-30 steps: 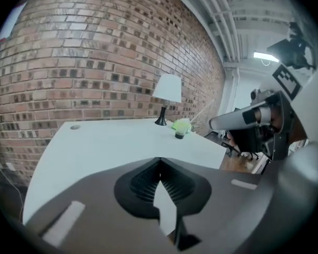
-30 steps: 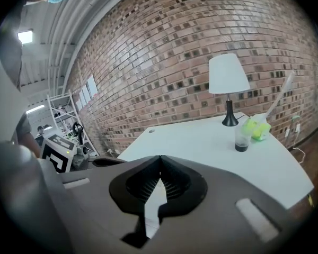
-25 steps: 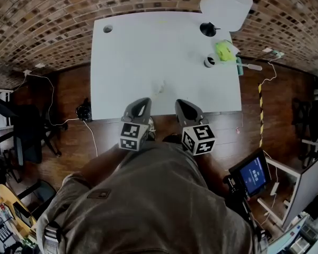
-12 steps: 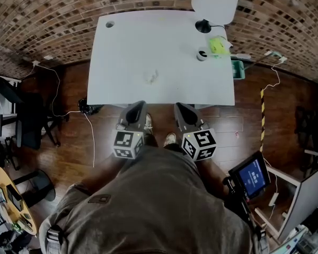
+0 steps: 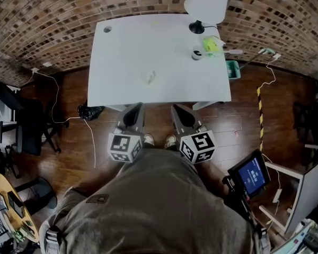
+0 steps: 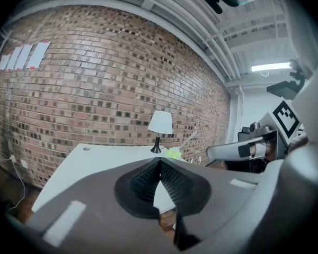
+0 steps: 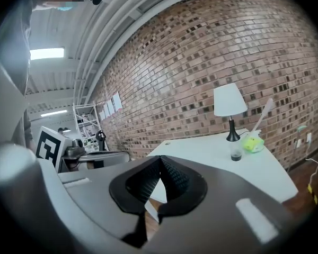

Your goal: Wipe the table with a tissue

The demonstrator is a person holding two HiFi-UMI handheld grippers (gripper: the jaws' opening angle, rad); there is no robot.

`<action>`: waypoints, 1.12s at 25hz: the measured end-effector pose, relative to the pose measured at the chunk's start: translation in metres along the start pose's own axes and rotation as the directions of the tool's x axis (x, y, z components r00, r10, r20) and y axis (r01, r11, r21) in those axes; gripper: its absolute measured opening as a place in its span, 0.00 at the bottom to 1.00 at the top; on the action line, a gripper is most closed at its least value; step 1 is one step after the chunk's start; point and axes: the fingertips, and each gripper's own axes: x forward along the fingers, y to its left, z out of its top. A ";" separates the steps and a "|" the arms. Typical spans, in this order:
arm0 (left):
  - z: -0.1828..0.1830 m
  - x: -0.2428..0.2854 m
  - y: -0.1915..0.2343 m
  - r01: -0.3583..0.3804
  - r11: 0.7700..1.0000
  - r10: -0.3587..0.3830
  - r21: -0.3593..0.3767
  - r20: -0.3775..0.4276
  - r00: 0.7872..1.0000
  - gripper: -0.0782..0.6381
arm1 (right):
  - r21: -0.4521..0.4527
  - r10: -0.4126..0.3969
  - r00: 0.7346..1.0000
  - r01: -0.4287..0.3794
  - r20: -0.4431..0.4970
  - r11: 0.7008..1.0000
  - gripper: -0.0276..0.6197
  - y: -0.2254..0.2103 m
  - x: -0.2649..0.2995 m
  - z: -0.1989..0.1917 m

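Left gripper [image 5: 133, 114]: jaws pressed together at the tips, nothing between them; its own view [image 6: 160, 162] shows the ribbed pads meeting, with only a narrow gap lower down. Right gripper [image 5: 180, 114]: the same, tips closed on nothing [image 7: 160, 157]. Both are held side by side over the dark wooden floor [image 5: 74, 99], their tips just short of the near edge of the white rectangular table [image 5: 122, 57].

Small crumpled white tissue [image 5: 150, 78]: lies on the table, near the middle of its near half and apart from both grippers. It is pale on pale, so its shape is hard to make out. In both gripper views the gripper bodies block the near tabletop [image 6: 95, 157] [image 7: 212, 152], and the tissue does not show there.

Far right corner: a white-shaded table lamp with a black base [image 5: 205, 1] [image 6: 160, 123] [image 7: 229, 100]. Beside it are a yellow-green object [image 5: 210, 45] [image 7: 252, 144], too small to identify, and a small clear cup with a dark bottom [image 5: 197, 53] [image 7: 235, 153].

A brick wall [image 5: 53, 15] stands behind the table. The person's torso fills the bottom of the head view.
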 end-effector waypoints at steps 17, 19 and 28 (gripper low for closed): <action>-0.004 -0.018 0.009 0.015 1.000 -0.015 -0.020 0.001 1.000 0.11 | -0.025 -0.025 1.000 0.026 0.011 0.999 0.06 0.019 0.004 -0.006; -0.004 -0.019 0.011 0.012 1.000 -0.012 -0.024 0.001 1.000 0.11 | -0.027 -0.025 1.000 0.025 0.012 0.999 0.06 0.021 0.005 -0.006; -0.004 -0.019 0.016 0.014 0.999 -0.013 -0.035 0.006 1.000 0.11 | -0.037 -0.022 1.000 0.022 0.008 0.999 0.06 0.025 0.009 -0.006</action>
